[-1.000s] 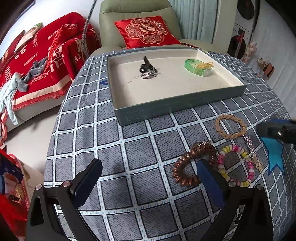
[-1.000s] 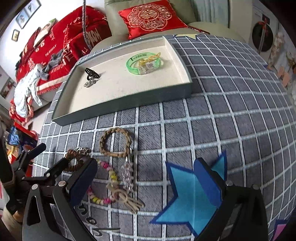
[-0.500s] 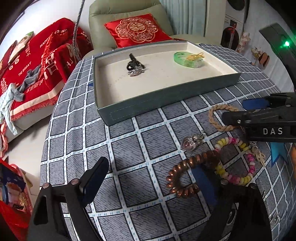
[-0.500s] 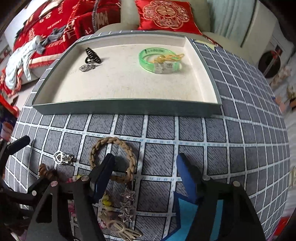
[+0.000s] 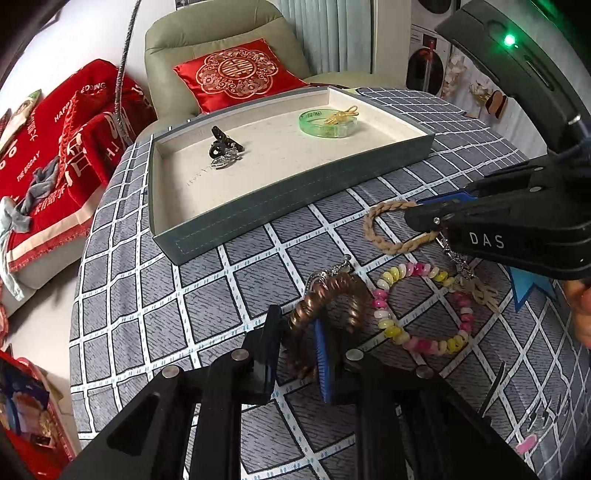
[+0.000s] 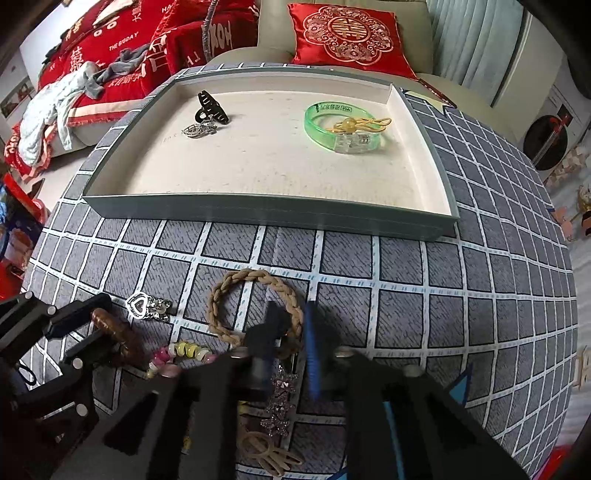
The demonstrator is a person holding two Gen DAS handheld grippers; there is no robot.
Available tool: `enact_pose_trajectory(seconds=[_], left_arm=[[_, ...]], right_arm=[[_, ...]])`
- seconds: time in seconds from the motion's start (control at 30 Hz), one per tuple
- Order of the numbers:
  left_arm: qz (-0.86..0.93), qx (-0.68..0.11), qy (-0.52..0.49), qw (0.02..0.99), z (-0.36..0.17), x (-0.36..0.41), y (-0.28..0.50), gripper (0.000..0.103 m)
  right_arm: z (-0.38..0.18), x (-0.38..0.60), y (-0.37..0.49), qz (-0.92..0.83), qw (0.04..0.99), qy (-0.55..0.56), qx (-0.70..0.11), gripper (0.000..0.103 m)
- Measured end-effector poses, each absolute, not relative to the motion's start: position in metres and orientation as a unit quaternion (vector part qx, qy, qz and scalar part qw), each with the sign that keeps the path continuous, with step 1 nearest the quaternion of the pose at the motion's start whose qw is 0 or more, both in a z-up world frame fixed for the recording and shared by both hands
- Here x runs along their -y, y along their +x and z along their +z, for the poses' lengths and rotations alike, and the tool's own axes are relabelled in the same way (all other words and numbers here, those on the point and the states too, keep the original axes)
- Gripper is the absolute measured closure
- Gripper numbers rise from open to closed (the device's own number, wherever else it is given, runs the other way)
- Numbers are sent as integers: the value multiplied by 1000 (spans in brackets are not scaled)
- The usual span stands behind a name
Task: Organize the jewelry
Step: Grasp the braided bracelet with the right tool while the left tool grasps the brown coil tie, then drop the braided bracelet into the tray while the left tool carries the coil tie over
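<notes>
My left gripper (image 5: pixel 297 332) has its jaws closing on a copper spiral hair tie (image 5: pixel 343 291), and the pads press on the coil's near part. The jaws of my right gripper (image 6: pixel 291 325) are closing too, pinching the near right side of a tan braided band (image 6: pixel 229 284). Both pieces lie on the grey checked tablecloth, in front of a grey tray (image 6: pixel 258 212) with a cream lining. In the tray sit a green bangle (image 6: pixel 325 125) with a gold cord and a black claw clip (image 6: pixel 212 105) beside a silver piece.
Between the grippers lie a pink and yellow bead bracelet (image 5: pixel 391 325), a silver heart charm (image 6: pixel 142 306), a sparkly star hairpin (image 6: pixel 282 398) and a tan hair tie (image 6: pixel 266 450). A red cushion (image 6: pixel 347 33) and a sofa stand behind the table.
Both grippers went from wide open to shut. The left one closed on the copper coil; the right one slid left over the braided band and closed on it.
</notes>
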State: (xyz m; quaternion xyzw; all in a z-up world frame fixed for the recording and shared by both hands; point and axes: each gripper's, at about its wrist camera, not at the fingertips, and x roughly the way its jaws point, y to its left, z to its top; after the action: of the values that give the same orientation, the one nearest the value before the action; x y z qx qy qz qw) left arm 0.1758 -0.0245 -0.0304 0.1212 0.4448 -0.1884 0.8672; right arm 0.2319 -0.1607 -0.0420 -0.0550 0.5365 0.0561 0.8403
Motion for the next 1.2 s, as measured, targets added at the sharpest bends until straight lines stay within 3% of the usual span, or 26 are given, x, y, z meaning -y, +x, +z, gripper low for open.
enact_pose_trajectory(seconds=[0.7,1.2], left_arm=[[-195,-405,14,893,24,-15,188,76],[-166,-433,12,886,27,0,290,76]], right_arm=[[21,202,219,78,872,55,-481,95],[19,190,302,103,866,89,-481,95]])
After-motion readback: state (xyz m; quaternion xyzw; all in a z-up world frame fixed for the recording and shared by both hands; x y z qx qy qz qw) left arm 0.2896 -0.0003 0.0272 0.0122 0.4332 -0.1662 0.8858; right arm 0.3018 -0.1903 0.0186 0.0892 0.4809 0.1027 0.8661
